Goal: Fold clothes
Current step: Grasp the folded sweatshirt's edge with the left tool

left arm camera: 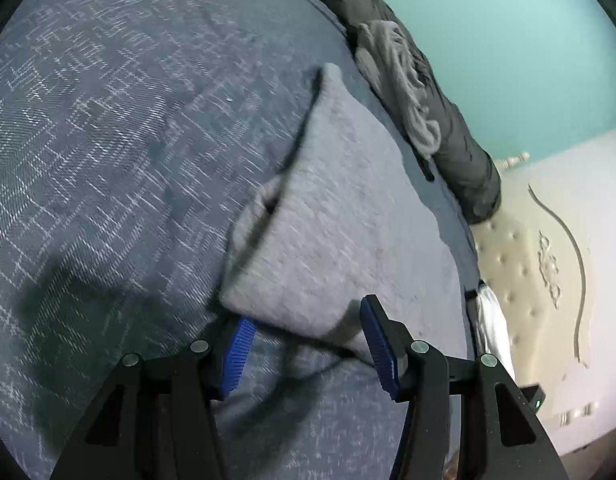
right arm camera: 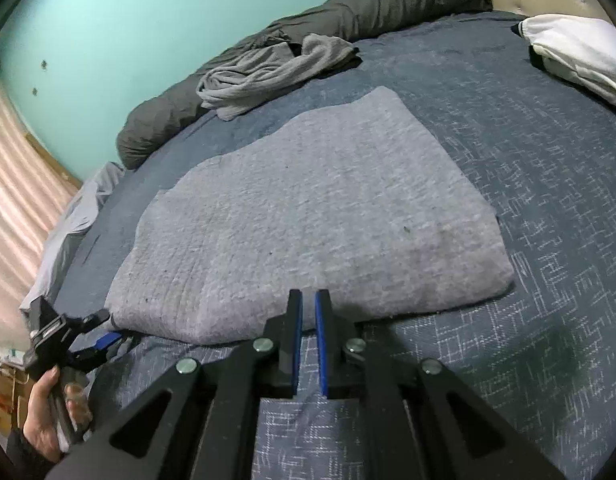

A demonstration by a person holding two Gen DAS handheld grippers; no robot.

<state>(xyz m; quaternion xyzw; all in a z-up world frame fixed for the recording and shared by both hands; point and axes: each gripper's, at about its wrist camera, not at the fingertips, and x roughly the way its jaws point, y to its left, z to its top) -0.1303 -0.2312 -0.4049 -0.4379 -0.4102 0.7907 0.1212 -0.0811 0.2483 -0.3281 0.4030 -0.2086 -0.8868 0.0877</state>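
1. Left wrist view: the left claw (left arm camera: 305, 344) stands with its blue pads wide apart, low over the bed (left arm camera: 107, 140), which wears a dark blue patterned cover.
2. A grey folded cloth (left arm camera: 328, 220) lies on the cover, and its near corner sits between the two pads (blur makes it hard to say whether either pad touches it).
3. Beyond the cloth a crumpled grey garment (left arm camera: 404, 80) rests against a long dark rolled blanket (left arm camera: 460, 140) at the bed's far edge, under a teal wall (left arm camera: 508, 40).
4. Right wrist view: the right claw (right arm camera: 308, 312) has its pads nearly together with a thin gap between them, clamped on nothing, just in front of the cloth's near folded edge.
5. The cloth (right arm camera: 308, 208) lies flat in the middle of the bed.
6. At lower left a hand (right arm camera: 47, 420) holds the other claw (right arm camera: 103, 342) at the cloth's left corner; a white pillow (right arm camera: 576, 48) lies at upper right.
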